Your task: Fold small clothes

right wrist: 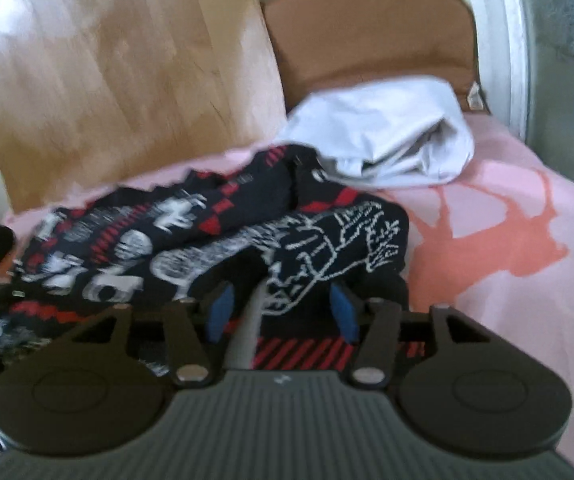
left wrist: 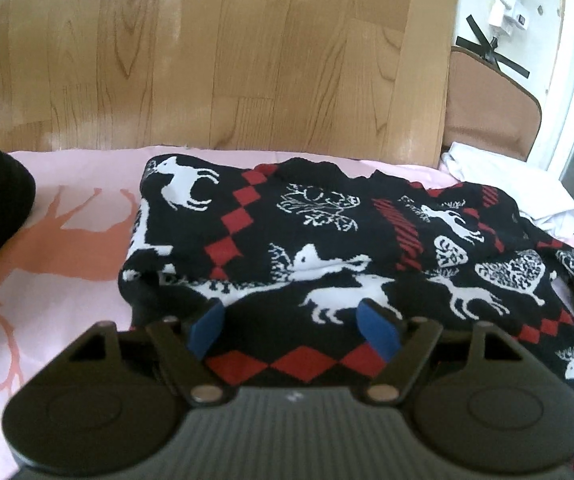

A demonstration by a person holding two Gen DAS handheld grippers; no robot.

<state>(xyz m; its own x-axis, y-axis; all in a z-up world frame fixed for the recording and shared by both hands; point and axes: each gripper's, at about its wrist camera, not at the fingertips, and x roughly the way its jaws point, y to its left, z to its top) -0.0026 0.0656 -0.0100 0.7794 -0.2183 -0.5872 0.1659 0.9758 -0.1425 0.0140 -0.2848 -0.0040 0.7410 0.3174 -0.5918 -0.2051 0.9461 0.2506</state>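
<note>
Left wrist view: the left gripper (left wrist: 293,322) hangs released over the patterned sweater (left wrist: 327,240) on the pink sheet (left wrist: 67,280), below the wooden headboard (left wrist: 207,60).

Right wrist view: the right gripper (right wrist: 281,312), jaws apart, straddles a sweater fold; only here the white garment (right wrist: 387,136) shows fully.

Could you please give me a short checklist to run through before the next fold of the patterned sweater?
1. Left claw open, pads clear of the fabric: ok.
2. Right claw open, with a fold between its fingers but not pinched: ok.
3. Dark patterned sweater lying flat: not ok, it is bunched in the right wrist view.
4. White garment apart from the sweater: not ok, their edges meet.
5. Pink sheet bare beside the sweater: ok.
6. Sleeve positions: cannot tell.
</note>
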